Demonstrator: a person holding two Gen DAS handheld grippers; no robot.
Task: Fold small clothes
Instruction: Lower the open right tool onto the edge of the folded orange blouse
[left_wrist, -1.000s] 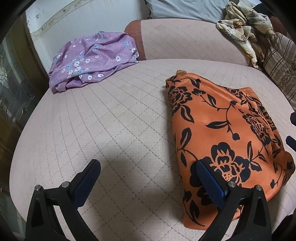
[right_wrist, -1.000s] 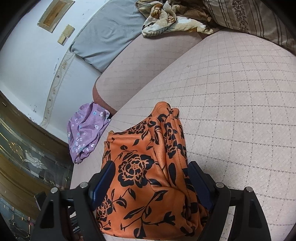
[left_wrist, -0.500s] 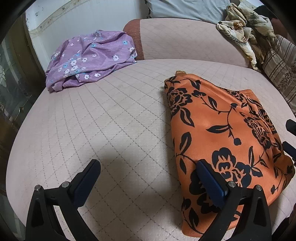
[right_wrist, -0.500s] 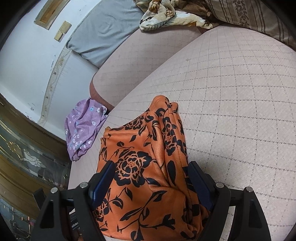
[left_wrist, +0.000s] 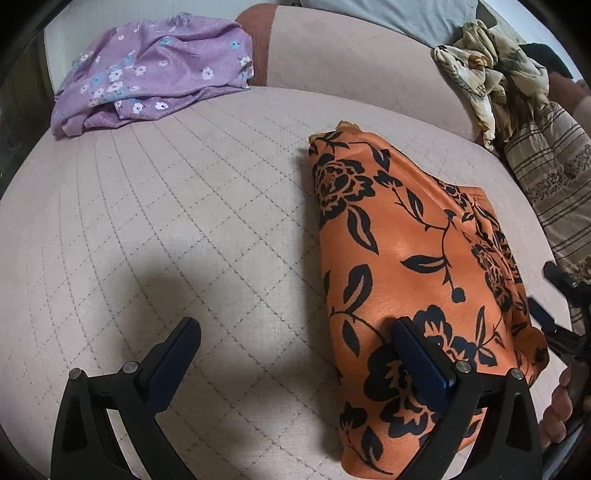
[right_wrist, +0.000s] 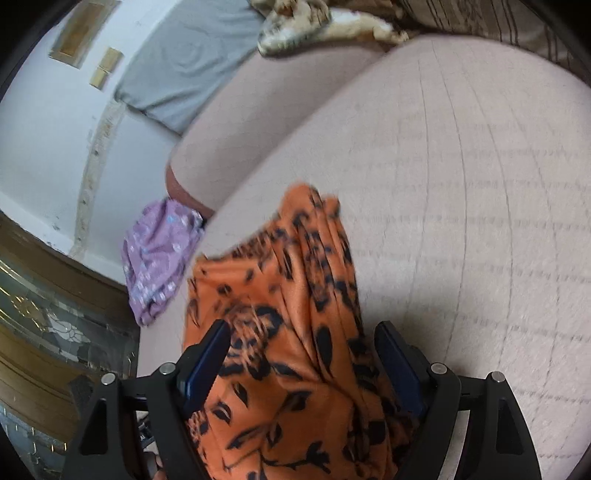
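Observation:
An orange garment with black flowers (left_wrist: 413, 266) lies folded on the pink quilted cushion (left_wrist: 177, 229). My left gripper (left_wrist: 295, 354) is open and empty; its right finger (left_wrist: 421, 362) is over the garment's near left edge, its left finger over bare cushion. In the right wrist view the same garment (right_wrist: 295, 332) runs between the fingers of my right gripper (right_wrist: 301, 354), which is open wide astride its near end. That view is motion-blurred. The right gripper also shows in the left wrist view (left_wrist: 554, 321) at the garment's right edge.
A purple flowered garment (left_wrist: 147, 77) lies crumpled at the cushion's far left corner, also in the right wrist view (right_wrist: 159, 258). A beige patterned cloth (left_wrist: 491, 77) and a striped pillow (left_wrist: 554, 177) sit at the back right. A grey pillow (right_wrist: 192, 62) leans on the wall.
Both grippers moved forward along the cushion and stayed open. The orange garment has not shifted. The right wrist view has become blurred with motion.

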